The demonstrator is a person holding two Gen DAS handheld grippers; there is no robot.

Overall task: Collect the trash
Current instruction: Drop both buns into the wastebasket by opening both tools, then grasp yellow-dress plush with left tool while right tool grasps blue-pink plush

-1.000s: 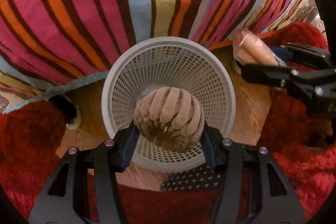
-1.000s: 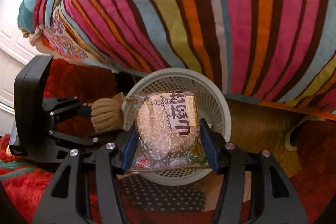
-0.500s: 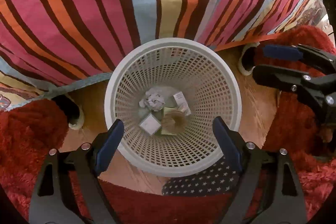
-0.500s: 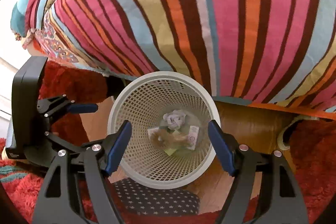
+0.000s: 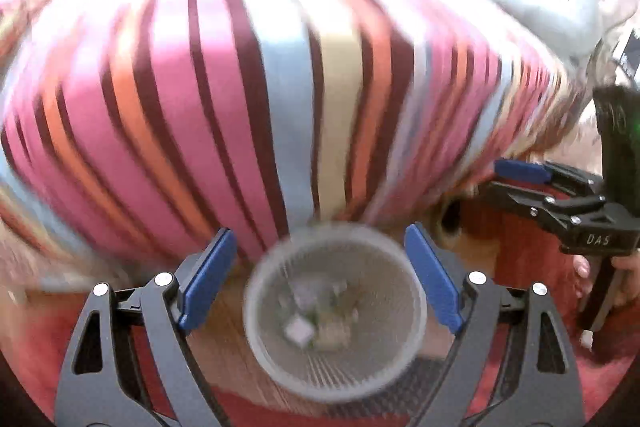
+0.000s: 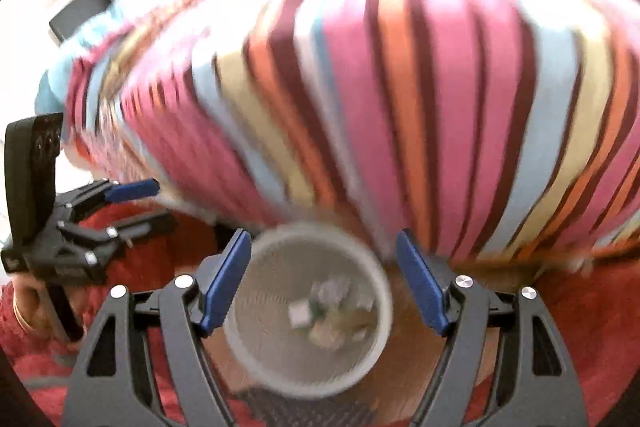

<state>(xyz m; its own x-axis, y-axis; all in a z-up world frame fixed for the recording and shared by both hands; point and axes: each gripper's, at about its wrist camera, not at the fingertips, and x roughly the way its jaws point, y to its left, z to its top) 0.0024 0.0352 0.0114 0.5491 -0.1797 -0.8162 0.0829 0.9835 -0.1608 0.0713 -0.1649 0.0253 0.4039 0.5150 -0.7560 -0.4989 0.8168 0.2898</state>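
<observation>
A white mesh wastebasket [image 5: 416, 339] [image 6: 256, 351] stands on the wood floor below both grippers, blurred by motion. Several pieces of trash [image 5: 316, 319] [image 6: 332, 311] lie at its bottom. My left gripper [image 5: 320, 275] hangs open above the basket with nothing between its blue pads. In the same way my right gripper [image 6: 322, 275] stands open and empty over the basket. Each gripper shows in the other's view: the right gripper [image 5: 516, 179] at the right edge, the left gripper [image 6: 140, 203] at the left edge.
A bed with a striped cover [image 5: 240, 107] [image 6: 440, 87] rises just behind the basket. Red shaggy rug [image 6: 580, 327] surrounds the strip of wood floor [image 5: 224, 359]. A dark star-patterned cloth [image 5: 404, 395] lies at the basket's near side. A person's hand [image 6: 28, 303] holds the left gripper's handle.
Both grippers let go: the brown clump and the wrapped bread packet fell into the basket. Both have since risen and tilted up, so the basket looks smaller and lower in view.
</observation>
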